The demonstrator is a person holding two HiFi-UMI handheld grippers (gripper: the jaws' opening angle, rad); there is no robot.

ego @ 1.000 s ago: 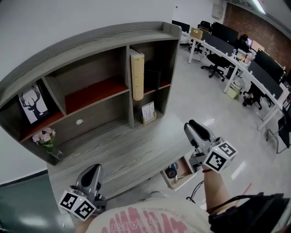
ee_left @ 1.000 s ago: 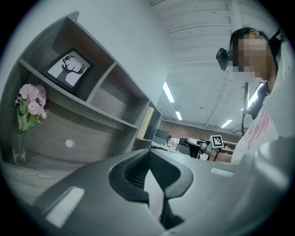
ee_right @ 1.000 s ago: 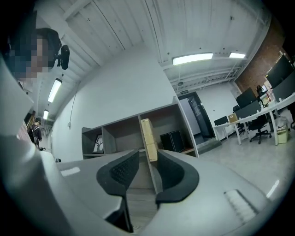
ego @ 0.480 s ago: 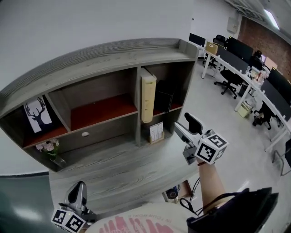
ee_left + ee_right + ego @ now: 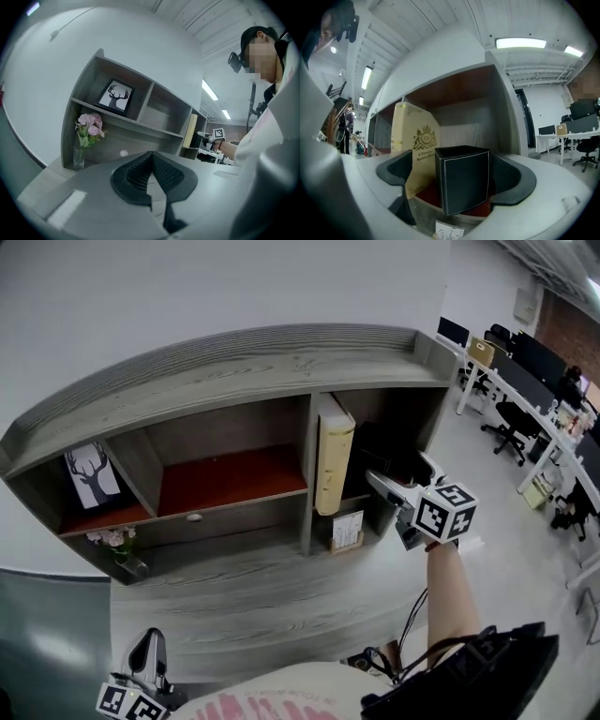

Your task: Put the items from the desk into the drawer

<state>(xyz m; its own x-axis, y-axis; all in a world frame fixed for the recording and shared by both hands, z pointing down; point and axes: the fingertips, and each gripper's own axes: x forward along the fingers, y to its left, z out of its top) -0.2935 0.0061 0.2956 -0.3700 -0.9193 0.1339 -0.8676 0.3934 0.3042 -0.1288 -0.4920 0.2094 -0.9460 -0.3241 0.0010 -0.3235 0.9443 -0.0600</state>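
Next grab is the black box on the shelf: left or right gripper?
Right. The right gripper is at the shelf, its jaws have just been opening with the black box framed between them, ungripped. The left gripper is shut, low by the desk's front edge.

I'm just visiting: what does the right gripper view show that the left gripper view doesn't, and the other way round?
Only the right gripper view: a black stitched box standing, ungripped, between the right hand-held gripper's open jaws, which have just been opening. Only the left gripper view: pink flowers in a vase, a deer picture, and the left hand-held gripper shut and empty. Both: the cream book and the grey shelf unit.
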